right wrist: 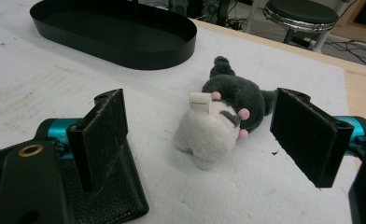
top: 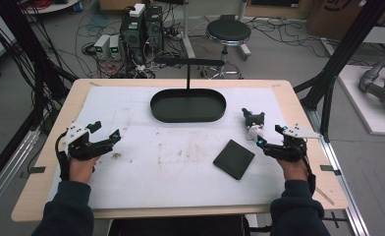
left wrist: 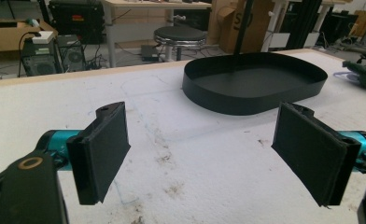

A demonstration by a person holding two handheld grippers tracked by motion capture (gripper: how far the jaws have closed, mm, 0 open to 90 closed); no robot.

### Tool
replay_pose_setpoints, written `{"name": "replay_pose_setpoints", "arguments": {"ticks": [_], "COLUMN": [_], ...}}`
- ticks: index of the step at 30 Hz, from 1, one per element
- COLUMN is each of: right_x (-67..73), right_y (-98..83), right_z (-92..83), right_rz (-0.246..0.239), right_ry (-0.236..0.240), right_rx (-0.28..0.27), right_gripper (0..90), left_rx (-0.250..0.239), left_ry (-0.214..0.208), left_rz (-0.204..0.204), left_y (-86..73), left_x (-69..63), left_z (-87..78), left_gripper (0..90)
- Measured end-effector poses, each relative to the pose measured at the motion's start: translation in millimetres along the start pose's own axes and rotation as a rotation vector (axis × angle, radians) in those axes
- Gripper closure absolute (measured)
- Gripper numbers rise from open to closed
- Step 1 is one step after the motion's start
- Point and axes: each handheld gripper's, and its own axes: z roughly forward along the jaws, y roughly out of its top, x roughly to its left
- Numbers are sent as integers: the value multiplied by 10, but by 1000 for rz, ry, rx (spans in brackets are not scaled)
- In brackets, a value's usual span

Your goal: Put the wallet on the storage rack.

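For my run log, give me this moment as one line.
left gripper: open, empty | right gripper: open, facing plush toy | wallet: flat | tray: empty

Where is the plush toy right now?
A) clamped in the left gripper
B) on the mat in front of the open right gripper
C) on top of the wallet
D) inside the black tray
B: the plush toy lies on the mat just ahead of the right gripper, whose jaws stand apart and clear of it; the tray holds nothing.
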Motion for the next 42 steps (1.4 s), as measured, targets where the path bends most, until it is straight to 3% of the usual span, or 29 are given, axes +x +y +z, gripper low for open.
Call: {"name": "replay_pose_setpoints", "arguments": {"ticks": [7,14,17,19,22,24,32,35,39,40,42], "right_x": [4,57,101,173,223,304,638,777,894,963,1004], "right_y": [-7,-20,-17,-9,-6,-8,-2,-47,-94,-123,-140], "right_z": [24,35,38,33,38,57,210,280,346,398,434], "right_rz": [-13,-43,-62,-118,-141,-180,-300,-343,-388,-407,-432], "right_ry": [20,108,122,147,162,194,284,290,302,321,332], "right_rx": [8,25,35,48,58,81,144,177,195,230,242], "right_gripper": [191,192,192,197,199,246,246,318,320,302,284], "left_rx": [-1,3,6,14,13,16,27,30,31,32,29], "left_ry": [8,8,8,1,-3,-3,-9,-10,-2,1,5], "left_rz": [-3,-8,-6,4,5,4,2,0,-3,-7,-11], "left_y": [-1,3,9,11,17,18,9,5,5,5,2], "left_x": [4,-5,-13,-30,-38,-43,-48,-51,-41,-38,-30], "left_z": [-3,4,22,38,32,26,72,80,71,65,55], "left_gripper": [181,182,184,185,186,187,192,193,193,193,193]}}
